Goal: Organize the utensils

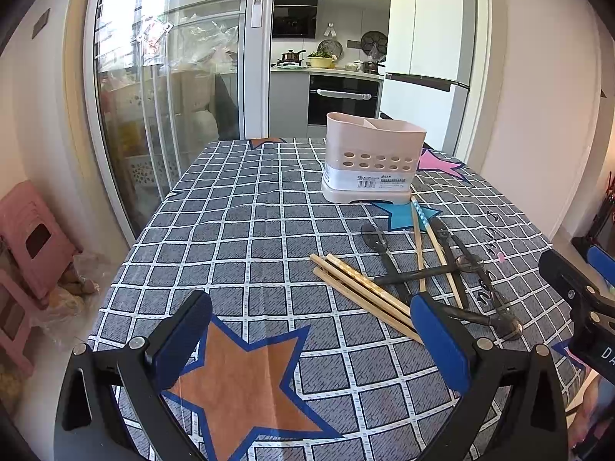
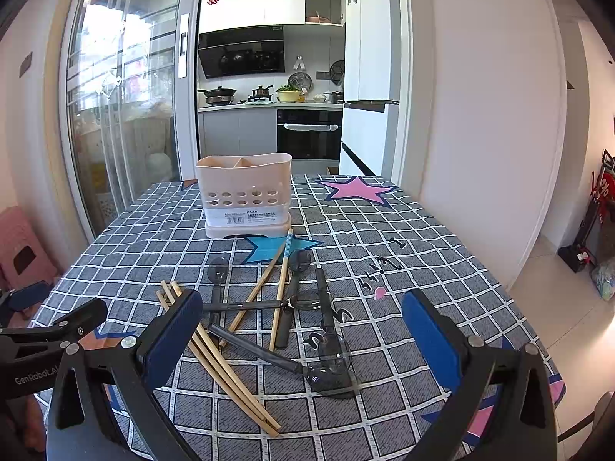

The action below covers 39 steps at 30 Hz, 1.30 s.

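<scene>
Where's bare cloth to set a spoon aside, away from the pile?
Left of the holder and chopsticks, the cloth lies bare to the table's left edge. It is crowded in front of the holder, where spoons and chopsticks cross.

Setting: a home dining area opening onto a kitchen. Evidence in the kitchen beyond: a white fridge (image 2: 371, 73) with magnets, a range hood (image 2: 242, 55), a built-in oven (image 2: 309, 134), pots and a bowl of greens on the counter (image 2: 269, 105), white wall cabinets (image 2: 253, 2) with red paper decorations. Nearer: a bench under a checked, star-printed tablecloth (image 2: 423, 238), a sliding glass door (image 2: 123, 88) and stacked pink plastic stools (image 1: 27, 246).
</scene>
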Available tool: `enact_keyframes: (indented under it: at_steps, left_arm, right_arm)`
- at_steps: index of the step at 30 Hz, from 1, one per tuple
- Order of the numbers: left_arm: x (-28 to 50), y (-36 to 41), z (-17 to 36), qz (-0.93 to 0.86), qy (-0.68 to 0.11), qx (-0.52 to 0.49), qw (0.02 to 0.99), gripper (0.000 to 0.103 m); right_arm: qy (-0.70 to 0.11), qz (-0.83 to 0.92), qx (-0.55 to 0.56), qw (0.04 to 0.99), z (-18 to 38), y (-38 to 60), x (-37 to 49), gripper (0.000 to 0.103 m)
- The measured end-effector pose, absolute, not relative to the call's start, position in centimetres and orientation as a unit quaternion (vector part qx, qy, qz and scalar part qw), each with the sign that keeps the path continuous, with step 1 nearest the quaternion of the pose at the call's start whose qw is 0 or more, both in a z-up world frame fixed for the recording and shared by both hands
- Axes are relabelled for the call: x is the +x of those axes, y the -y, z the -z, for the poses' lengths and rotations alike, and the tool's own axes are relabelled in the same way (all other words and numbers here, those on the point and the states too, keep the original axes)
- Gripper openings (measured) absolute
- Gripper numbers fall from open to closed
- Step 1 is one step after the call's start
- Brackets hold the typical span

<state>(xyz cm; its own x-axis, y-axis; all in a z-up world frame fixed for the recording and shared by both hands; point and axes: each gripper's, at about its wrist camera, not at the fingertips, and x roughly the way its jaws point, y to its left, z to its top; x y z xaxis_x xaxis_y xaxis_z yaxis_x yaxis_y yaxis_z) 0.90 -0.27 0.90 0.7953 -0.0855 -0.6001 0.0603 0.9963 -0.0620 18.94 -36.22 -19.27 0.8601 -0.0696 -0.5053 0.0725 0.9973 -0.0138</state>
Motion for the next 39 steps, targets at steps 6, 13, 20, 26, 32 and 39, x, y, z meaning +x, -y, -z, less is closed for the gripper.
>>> enact_keyframes:
  at_steps: [6,13,20,26,32,39]
  left_arm:
    - [1.0,0.3,-0.7,0.039,-0.319,-0.019,0.947,0.103]
    - [1.3,0.5,-0.5,0.039,-0.327,-0.016,0.944,0.103]
    - [1.9,0.9,0.0,0.038,-0.34,-0.013,0.94,0.103]
    - [2.6,1.1,0.2,0.035,-0.353,-0.011,0.935,0.103]
    - [3.5,1.0,1.0,0.029,-0.371,-0.013,0.928,0.103]
    - [5.1,0.4,2.1,0.02,-0.408,-0.024,0.912,0.103]
  right_arm:
    - [-0.262,0.036,0.003,0.964,19.3,36.2,19.0,0.103]
    - [-0.267,0.033,0.006,0.963,19.4,36.3,19.3,0.103]
    - [-0.274,0.027,0.009,0.961,19.7,36.6,20.0,0.103]
    - [-0.284,0.016,0.014,0.959,19.9,36.8,20.9,0.103]
    - [-0.304,0.008,0.019,0.952,20.4,37.0,22.0,0.103]
    - [-0.337,0.005,0.033,0.941,21.2,38.3,23.4,0.103]
